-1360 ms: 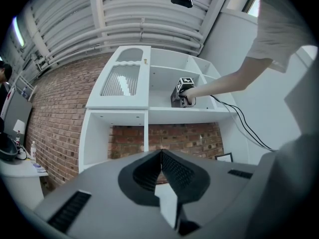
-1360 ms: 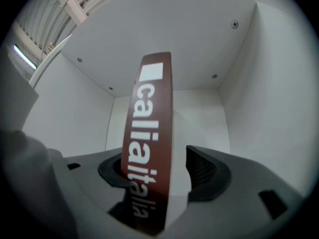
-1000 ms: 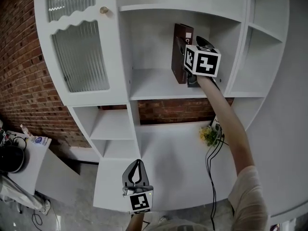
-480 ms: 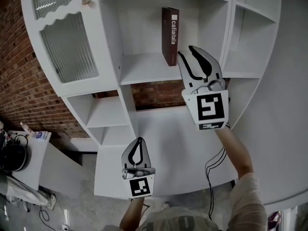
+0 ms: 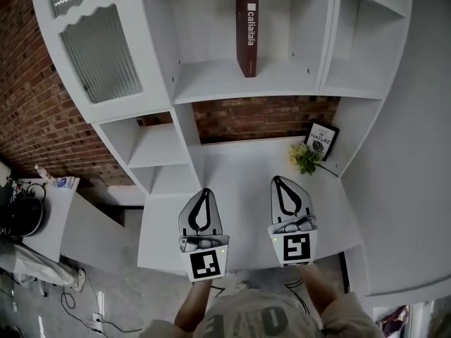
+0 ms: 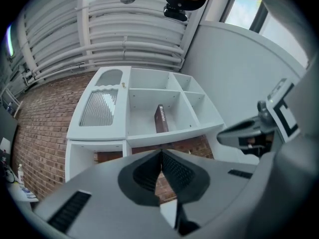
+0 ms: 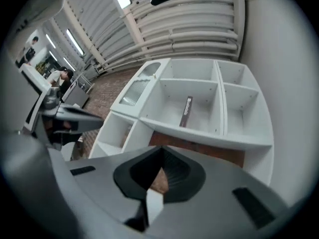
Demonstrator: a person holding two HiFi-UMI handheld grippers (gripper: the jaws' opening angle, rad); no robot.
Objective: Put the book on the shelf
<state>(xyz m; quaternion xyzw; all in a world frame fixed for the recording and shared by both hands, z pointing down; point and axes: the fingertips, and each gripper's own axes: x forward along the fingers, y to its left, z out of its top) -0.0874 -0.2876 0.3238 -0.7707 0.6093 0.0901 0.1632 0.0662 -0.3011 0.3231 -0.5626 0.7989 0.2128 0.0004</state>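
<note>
Red brick wall [image 5: 262, 117] behind a white shelf unit [image 5: 211, 83]. Upright in its middle compartment, spine outward, clear of both grippers: the dark book [image 5: 247, 34]. Lower, at the white desk's [image 5: 239, 182] right end, a small plant [image 5: 304, 158]. Nearest, side by side: left gripper [image 5: 204, 190], jaws pressed together, empty; right gripper [image 5: 277, 180], jaws closing tip to tip, nothing between.

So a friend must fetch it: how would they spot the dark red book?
Find the white shelf unit. In its compartment right of the glass door stands the dark red book, upright and alone; the other book leans lower, beside flowers.
</note>
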